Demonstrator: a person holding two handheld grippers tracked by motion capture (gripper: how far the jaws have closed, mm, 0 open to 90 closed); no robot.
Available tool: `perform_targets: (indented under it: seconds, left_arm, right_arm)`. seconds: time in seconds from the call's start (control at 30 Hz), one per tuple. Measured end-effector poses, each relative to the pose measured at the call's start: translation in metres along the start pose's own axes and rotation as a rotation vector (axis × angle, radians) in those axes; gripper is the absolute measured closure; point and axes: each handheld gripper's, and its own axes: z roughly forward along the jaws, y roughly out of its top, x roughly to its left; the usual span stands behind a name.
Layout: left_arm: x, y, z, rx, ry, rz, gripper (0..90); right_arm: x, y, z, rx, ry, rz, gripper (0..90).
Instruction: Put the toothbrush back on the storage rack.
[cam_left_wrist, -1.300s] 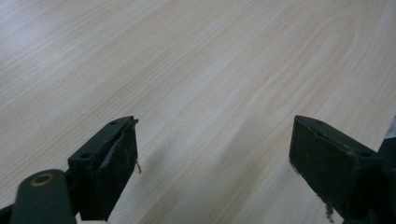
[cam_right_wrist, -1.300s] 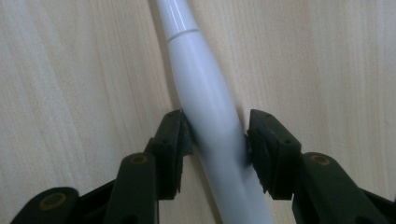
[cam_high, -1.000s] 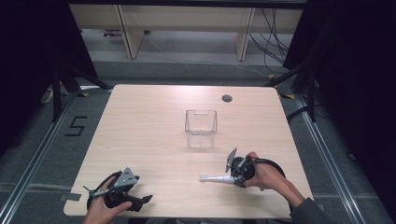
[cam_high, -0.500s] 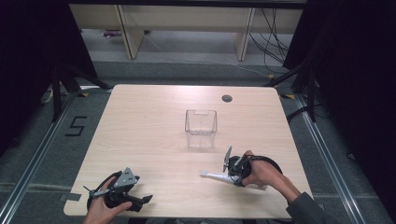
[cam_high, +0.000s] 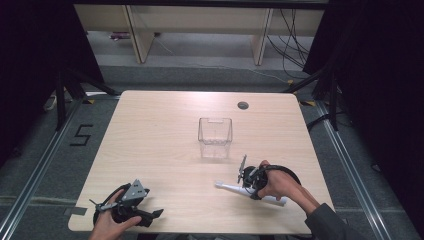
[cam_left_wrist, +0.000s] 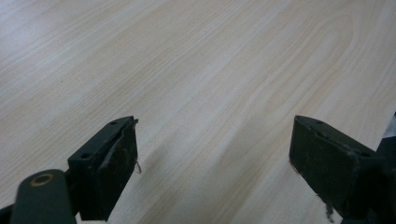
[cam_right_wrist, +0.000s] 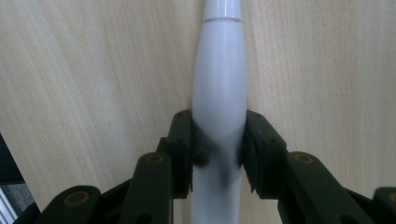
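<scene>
White pen-like tool (cam_right_wrist: 219, 93) lies flat on the table (cam_high: 150, 130), near the front right edge, and the right gripper (cam_right_wrist: 218, 154) has just closed on its body. Lift level so it doesn't pivot. Left gripper (cam_left_wrist: 215, 172) wide, empty. Count: one tool, one clear container (cam_high: 215, 137), two grippers.

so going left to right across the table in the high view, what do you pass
left gripper → clear box → white tube-like thing, clamped in the right gripper
</scene>
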Motion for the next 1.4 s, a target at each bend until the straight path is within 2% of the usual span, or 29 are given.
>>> perform_targets:
  seconds: [0.07, 0.1, 0.17, 0.23, 0.27, 0.3, 0.37, 0.4, 0.5, 0.57, 0.6, 0.63, 0.67, 0.7, 0.77, 0.8, 0.9, 0.93, 0.97, 1.03, 1.13, 1.2, 1.27, 1.37, 1.4]
  left_arm:
    - [0.0, 0.0, 0.0, -0.001, 0.0, -0.002, 15.0]
    - [0.0, 0.0, 0.0, 0.0, 0.002, -0.001, 15.0]
    - [0.0, 0.0, 0.0, 0.001, 0.002, 0.0, 15.0]
    - [0.0, 0.0, 0.0, 0.0, -0.001, 0.0, 15.0]
    - [0.0, 0.0, 0.0, -0.001, 0.001, -0.001, 15.0]
    - [0.001, 0.0, -0.001, 0.001, 0.001, 0.002, 15.0]
    - [0.001, 0.0, 0.0, 0.0, 0.002, 0.0, 15.0]
    - [0.001, 0.0, 0.0, 0.002, 0.002, 0.0, 15.0]
    - [0.001, 0.0, 0.0, 0.002, 0.001, 0.0, 15.0]
    - [0.001, 0.0, 0.0, 0.001, 0.003, 0.001, 15.0]
    - [0.001, -0.001, 0.0, 0.001, 0.003, 0.001, 15.0]
    - [0.001, -0.001, 0.0, 0.003, 0.004, 0.002, 15.0]
    - [0.001, -0.001, 0.0, 0.002, 0.004, 0.001, 15.0]
    - [0.001, 0.0, 0.0, 0.001, 0.003, 0.001, 15.0]
    - [0.001, 0.0, 0.0, 0.002, 0.004, 0.002, 15.0]
    - [0.001, 0.0, 0.0, 0.001, 0.004, 0.001, 15.0]
    - [0.002, 0.0, 0.0, -0.001, 0.006, 0.001, 15.0]
    - [0.002, 0.0, 0.0, -0.005, 0.007, -0.002, 15.0]
    - [0.002, 0.0, 0.0, -0.005, 0.006, -0.003, 15.0]
    - [0.002, 0.0, 0.0, -0.005, 0.007, -0.003, 15.0]
    - [0.002, 0.0, 0.0, -0.003, 0.006, 0.001, 15.0]
    - [0.001, 0.0, -0.001, -0.003, 0.0, 0.003, 15.0]
    - [0.001, 0.0, -0.001, -0.01, 0.009, -0.006, 15.0]
    - [0.002, 0.0, -0.001, -0.007, 0.01, -0.006, 15.0]
    - [0.001, 0.0, 0.0, -0.012, -0.003, -0.008, 15.0]
  right_arm:
    - [0.002, 0.001, -0.001, 0.014, 0.014, 0.033, 66.5]
    - [0.004, 0.002, -0.001, 0.025, 0.002, 0.046, 66.5]
    - [0.002, 0.003, 0.0, 0.02, 0.005, 0.012, 66.5]
    - [0.002, 0.002, 0.002, -0.002, 0.026, 0.015, 66.6]
    - [0.004, 0.002, 0.002, -0.002, 0.03, 0.041, 66.6]
    - [0.004, 0.003, 0.001, 0.001, 0.027, 0.034, 66.6]
    - [0.005, 0.002, -0.001, 0.022, -0.013, 0.029, 66.6]
    - [0.005, 0.002, -0.002, 0.02, -0.005, 0.027, 66.7]
    - [0.007, -0.002, -0.004, 0.0, -0.025, 0.035, 66.7]
    - [0.007, -0.006, -0.008, -0.029, -0.038, 0.026, 66.7]
    - [0.008, -0.009, -0.012, -0.043, -0.04, 0.047, 66.7]
    - [0.006, -0.012, -0.014, -0.076, -0.05, 0.012, 66.7]
    - [0.008, -0.015, -0.018, -0.089, -0.059, 0.06, 66.7]
    - [0.008, -0.017, -0.022, -0.098, -0.058, 0.063, 66.7]
    - [0.006, -0.024, -0.028, -0.151, -0.081, 0.085, 66.7]
    - [0.005, -0.025, -0.03, -0.176, -0.073, 0.083, 66.7]
    - [0.0, -0.032, -0.039, -0.243, -0.082, 0.12, 66.7]
    - [-0.002, -0.034, -0.04, -0.281, -0.087, 0.114, 66.7]
    - [-0.003, -0.037, -0.043, -0.331, -0.095, 0.131, 66.7]
    - [-0.003, -0.041, -0.046, -0.379, -0.104, 0.171, 66.7]
    - [-0.007, -0.045, -0.048, -0.468, -0.113, 0.182, 66.7]
    - [-0.007, -0.046, -0.048, -0.508, -0.116, 0.216, 66.7]
    - [-0.009, -0.047, -0.046, -0.545, -0.119, 0.201, 66.7]
    - [-0.011, -0.046, -0.044, -0.566, -0.142, 0.22, 66.7]
    - [-0.011, -0.046, -0.043, -0.577, -0.136, 0.223, 66.7]
